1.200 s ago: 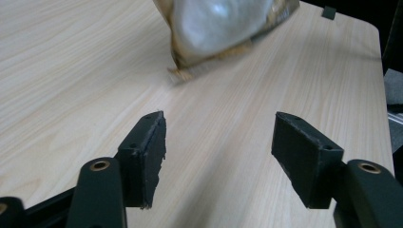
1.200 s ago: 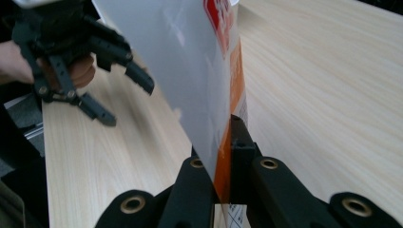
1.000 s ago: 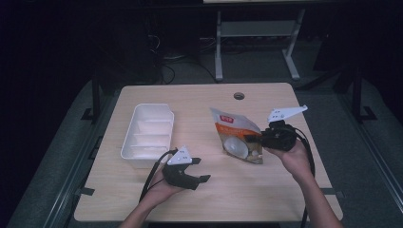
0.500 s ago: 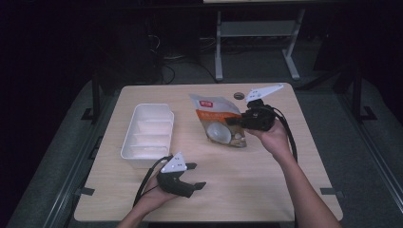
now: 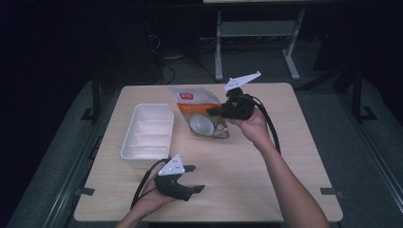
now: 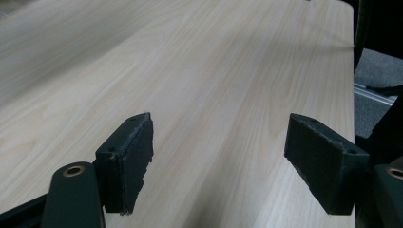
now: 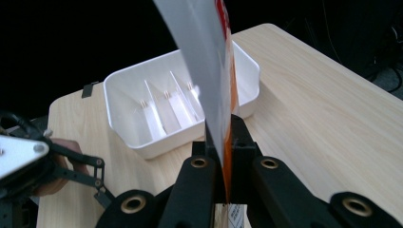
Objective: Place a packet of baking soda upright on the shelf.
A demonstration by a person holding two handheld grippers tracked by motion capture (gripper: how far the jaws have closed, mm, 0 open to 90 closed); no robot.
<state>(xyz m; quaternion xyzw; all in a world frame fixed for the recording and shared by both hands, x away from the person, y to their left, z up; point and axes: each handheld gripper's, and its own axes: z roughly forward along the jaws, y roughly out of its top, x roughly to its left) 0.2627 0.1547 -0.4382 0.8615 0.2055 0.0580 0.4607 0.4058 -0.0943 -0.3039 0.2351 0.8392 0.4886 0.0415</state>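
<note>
Pale wood table, dark room; white divided tray near left edge.

Light falls from above onto the pale table, leaving the far room almost black. The high view is dim and slightly soft. The packet blurs close to the lens, and soft shadows trail beside the white tray.

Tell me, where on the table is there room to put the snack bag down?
Bare wood lies right of the snack bag, toward the table's right edge, and along the front between the left gripper and the right forearm. It is crowded where the white tray sits beside the bag held by the right gripper.
</note>
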